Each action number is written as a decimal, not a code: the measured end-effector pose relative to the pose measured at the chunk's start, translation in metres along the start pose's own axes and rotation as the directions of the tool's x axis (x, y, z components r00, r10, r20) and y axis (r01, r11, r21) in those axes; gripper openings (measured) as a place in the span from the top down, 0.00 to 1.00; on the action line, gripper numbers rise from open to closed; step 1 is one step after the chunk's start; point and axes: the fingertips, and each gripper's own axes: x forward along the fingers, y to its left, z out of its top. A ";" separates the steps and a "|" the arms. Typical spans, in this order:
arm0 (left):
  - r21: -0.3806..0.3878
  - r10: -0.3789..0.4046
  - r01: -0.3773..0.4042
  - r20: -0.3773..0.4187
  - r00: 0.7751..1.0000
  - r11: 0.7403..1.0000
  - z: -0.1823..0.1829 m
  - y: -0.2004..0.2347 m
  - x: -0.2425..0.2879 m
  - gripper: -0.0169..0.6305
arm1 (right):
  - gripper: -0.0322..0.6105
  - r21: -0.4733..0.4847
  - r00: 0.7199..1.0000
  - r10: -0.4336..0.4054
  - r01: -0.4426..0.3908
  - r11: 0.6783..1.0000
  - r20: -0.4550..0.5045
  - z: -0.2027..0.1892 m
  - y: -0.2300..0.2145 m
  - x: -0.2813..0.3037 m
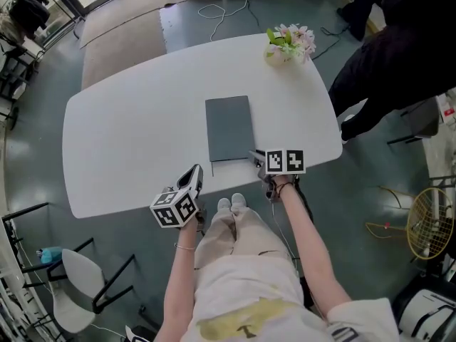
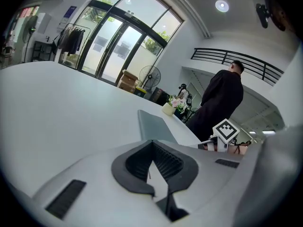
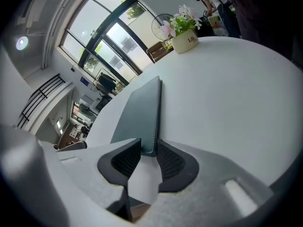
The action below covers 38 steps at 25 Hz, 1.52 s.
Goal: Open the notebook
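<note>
Across the white tabletop (image 1: 128,134) there is little to get in our way, so this step depends on the grip more than on clearance.

Our left gripper (image 2: 152,144) hangs off the near-left corner of the notebook (image 1: 229,128), short of the tabletop edge. Its jaws meet at the tips and hold nothing. We judge it would do more good laid on the left side of the cover, or pressed on the tabletop just beside that side, so the book can't slide or lift whole.

The notebook lies flat and closed, its long sides running away from us.

Our right gripper (image 3: 149,151) is at the notebook's near-right corner. In the right gripper view that corner sits between the two pads, which look pressed against it on both sides. What we cannot tell is whether the jaws have only the cover or the full thickness of pages. That matters: to open it cleanly we want the cover alone. If the whole book starts to rise, we should ease off and pinch shallower. From here the move is a slow lift of the corner, then an arc over towards the notebook's left side, which we take to be the spine.

Beyond the notebook's far-right corner stands a pot of flowers (image 1: 288,45), well apart, and further right a person in black (image 1: 399,55) stands beside the tabletop.
</note>
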 end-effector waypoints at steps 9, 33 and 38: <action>-0.012 0.000 0.000 0.006 1.000 1.000 0.003 0.005 -0.006 0.97 | 0.83 -0.034 1.000 -0.031 0.032 0.999 0.004 0.000 0.002 -0.002; 0.037 -0.008 0.004 0.115 0.993 0.999 0.041 0.022 -0.036 0.97 | 0.90 -0.123 0.975 -0.053 0.081 0.989 0.215 0.025 0.075 -0.036; 0.047 -0.050 0.045 0.104 0.993 0.998 0.047 0.039 -0.051 0.97 | 0.90 -0.232 0.961 -0.112 0.173 0.957 0.253 0.021 0.108 -0.035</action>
